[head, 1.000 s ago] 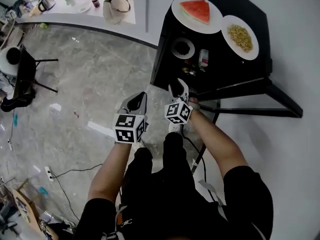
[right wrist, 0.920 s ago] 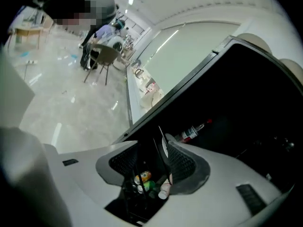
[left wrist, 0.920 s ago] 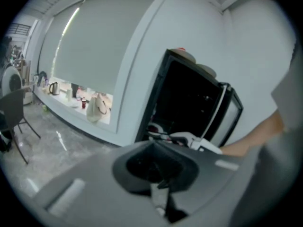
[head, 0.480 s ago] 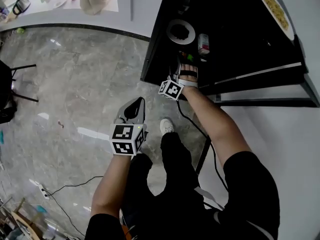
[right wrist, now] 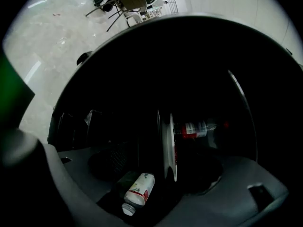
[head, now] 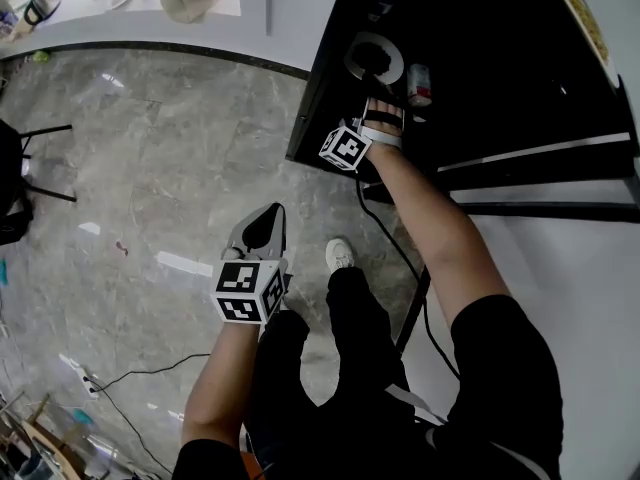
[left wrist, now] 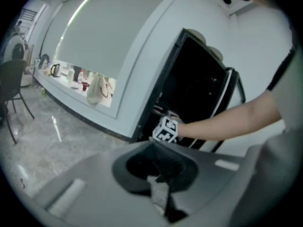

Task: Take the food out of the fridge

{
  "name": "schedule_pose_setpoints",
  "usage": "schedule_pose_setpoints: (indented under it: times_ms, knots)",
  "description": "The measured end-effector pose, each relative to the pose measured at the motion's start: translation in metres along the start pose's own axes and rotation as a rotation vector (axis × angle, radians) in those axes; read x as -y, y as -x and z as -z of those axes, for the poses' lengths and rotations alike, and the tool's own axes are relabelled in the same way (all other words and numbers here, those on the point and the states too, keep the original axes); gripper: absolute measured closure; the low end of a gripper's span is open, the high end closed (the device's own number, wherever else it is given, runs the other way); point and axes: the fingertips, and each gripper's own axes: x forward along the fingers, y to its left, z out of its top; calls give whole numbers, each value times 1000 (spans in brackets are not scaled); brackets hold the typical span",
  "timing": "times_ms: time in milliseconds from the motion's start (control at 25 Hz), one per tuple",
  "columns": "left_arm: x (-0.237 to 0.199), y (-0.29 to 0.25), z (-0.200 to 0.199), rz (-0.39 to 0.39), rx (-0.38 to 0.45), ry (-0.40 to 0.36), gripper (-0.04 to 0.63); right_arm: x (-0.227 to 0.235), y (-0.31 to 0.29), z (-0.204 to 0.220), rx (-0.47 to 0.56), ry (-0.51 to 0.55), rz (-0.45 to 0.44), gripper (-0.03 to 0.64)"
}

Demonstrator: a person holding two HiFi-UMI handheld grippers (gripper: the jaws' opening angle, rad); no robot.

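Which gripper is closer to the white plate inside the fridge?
The right one. The right gripper is inside the open fridge, just short of the white plate. The left gripper hangs far back over the floor, outside the fridge.

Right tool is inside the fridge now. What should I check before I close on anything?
1. Is the right tool inside the open fridge? Ok.
2. Are its jaws apart, ready to close? Ok.
3. Is the small bottle in the gap between those jaws? Ok. Whether it touches either jaw: cannot tell.
4. Is the white plate, edge-on just beyond the bottle, clear of the closing path? Cannot tell.
5. Is the left tool out of the way? Ok: shut, empty, over the floor outside the fridge.
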Motion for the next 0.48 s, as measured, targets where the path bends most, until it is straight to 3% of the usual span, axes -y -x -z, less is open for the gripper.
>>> schedule_pose_setpoints:
  times_ms: [160,480]
  knots:
    - [-9,5,2,-14,-6,22,598,-6,-14,11,-56,38,-38,313]
    - [-14,5,-4,-25,-18,57,598,-10,21,-1,63,88,-6,319]
